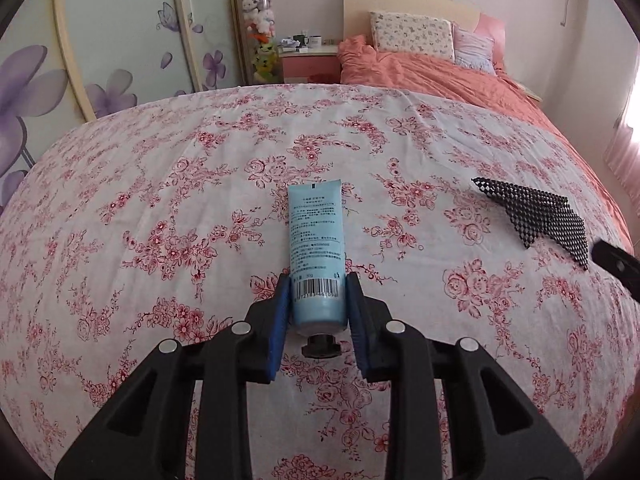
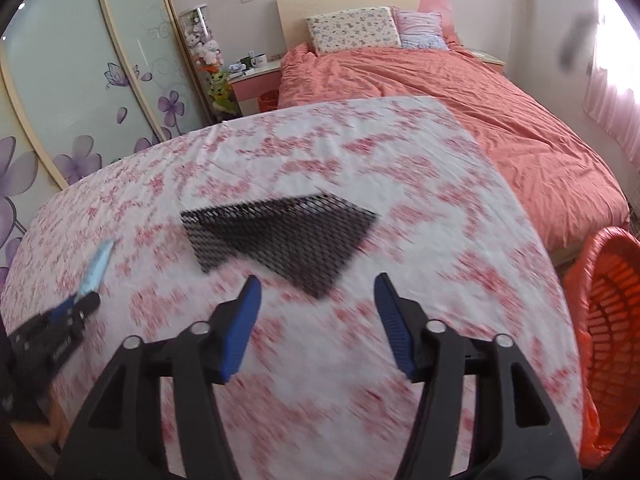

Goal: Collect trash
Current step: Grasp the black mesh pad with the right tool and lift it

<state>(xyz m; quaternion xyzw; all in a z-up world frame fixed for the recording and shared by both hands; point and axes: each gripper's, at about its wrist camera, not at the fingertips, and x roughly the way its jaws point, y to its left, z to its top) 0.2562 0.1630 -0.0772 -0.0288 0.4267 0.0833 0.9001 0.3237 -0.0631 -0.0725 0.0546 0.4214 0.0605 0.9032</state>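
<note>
My left gripper (image 1: 319, 284) is shut on a light blue tube (image 1: 317, 248) with a black cap, gripping its lower end near the barcode, over the floral tablecloth (image 1: 160, 200). The same gripper and tube (image 2: 96, 266) show at the left of the right wrist view. A folded piece of black mesh (image 2: 280, 236) lies on the cloth, just ahead of my right gripper (image 2: 318, 292), which is open and empty. The mesh also shows at the right in the left wrist view (image 1: 540, 216). The right wrist view is blurred by motion.
An orange basket lined with an orange bag (image 2: 612, 336) stands at the table's right edge. Beyond the table is a bed with an orange cover (image 2: 460, 92), a pink nightstand (image 1: 310, 66) and wardrobe doors with flower prints (image 1: 80, 60).
</note>
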